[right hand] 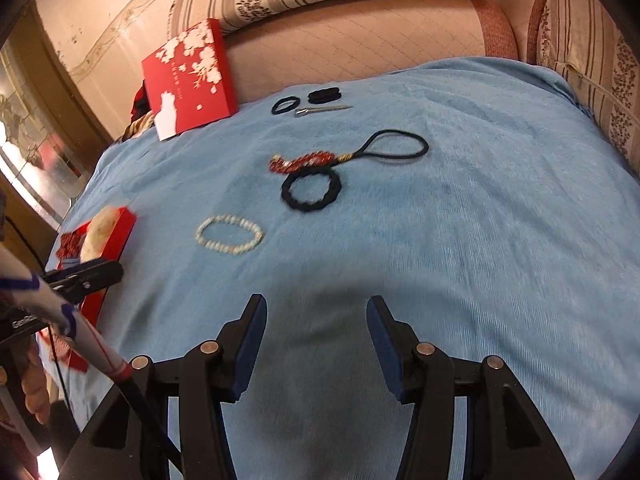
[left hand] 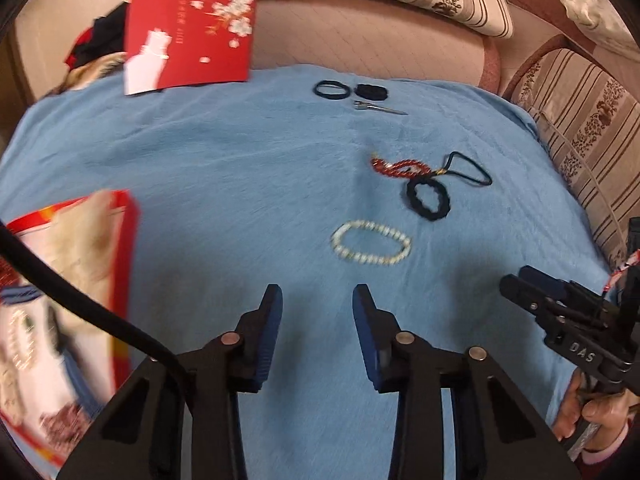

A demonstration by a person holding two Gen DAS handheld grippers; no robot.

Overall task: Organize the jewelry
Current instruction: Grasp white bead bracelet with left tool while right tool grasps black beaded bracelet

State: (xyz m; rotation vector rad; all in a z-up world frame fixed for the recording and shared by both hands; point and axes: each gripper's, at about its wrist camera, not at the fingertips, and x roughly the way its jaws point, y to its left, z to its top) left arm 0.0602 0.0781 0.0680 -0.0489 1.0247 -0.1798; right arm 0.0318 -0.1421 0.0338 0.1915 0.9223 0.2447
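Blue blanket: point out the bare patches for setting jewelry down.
The blue blanket is bare right of the black scrunchie, and between the pearl bracelet and the red box lid. It is crowded around the red bead charm and hair clip.

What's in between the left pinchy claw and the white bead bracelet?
Nothing but bare blue blanket. In the left wrist view, the open left gripper hangs just short of the white bead bracelet, with only cloth showing in the gap.

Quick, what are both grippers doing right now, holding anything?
Left gripper: open, holding nothing, above the blue blanket.
Right gripper: open, holding nothing.
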